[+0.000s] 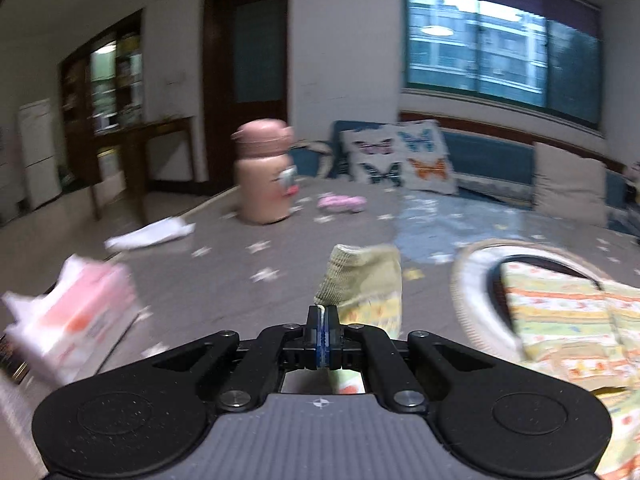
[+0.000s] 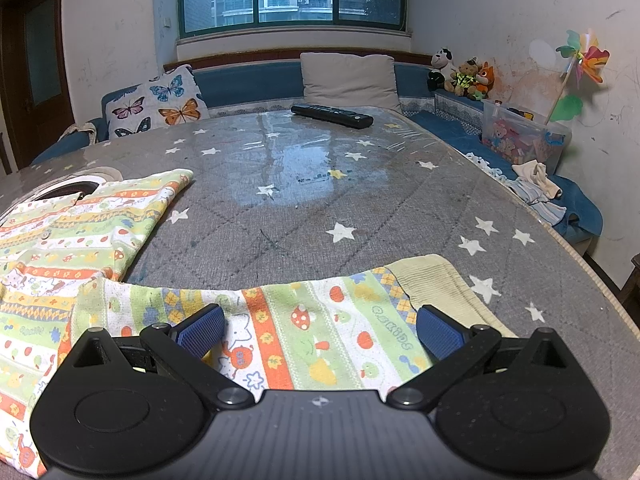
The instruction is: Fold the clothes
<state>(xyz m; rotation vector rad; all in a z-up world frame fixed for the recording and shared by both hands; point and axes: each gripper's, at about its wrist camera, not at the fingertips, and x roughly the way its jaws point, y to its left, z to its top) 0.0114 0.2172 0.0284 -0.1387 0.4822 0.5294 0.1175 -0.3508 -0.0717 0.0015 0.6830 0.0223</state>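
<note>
A child's patterned top with green, orange and yellow stripes lies on the grey star-print table [image 2: 280,232]. Its body [image 2: 80,220] is at the left, and one sleeve [image 2: 320,320] stretches right to a ribbed green cuff [image 2: 432,280]. My right gripper [image 2: 318,316] hovers open over that sleeve, one blue pad on each side. In the left wrist view, my left gripper [image 1: 322,320] is shut on the other sleeve's ribbed cuff [image 1: 356,276], lifted off the table. The body [image 1: 560,312] lies to the right.
A pink bottle [image 1: 264,172], a tissue pack [image 1: 76,320], a white paper [image 1: 152,234] and a small pink item [image 1: 342,202] sit on the left part of the table. A round woven piece [image 1: 472,276] lies under the top. A black remote [image 2: 332,116] rests at the far edge.
</note>
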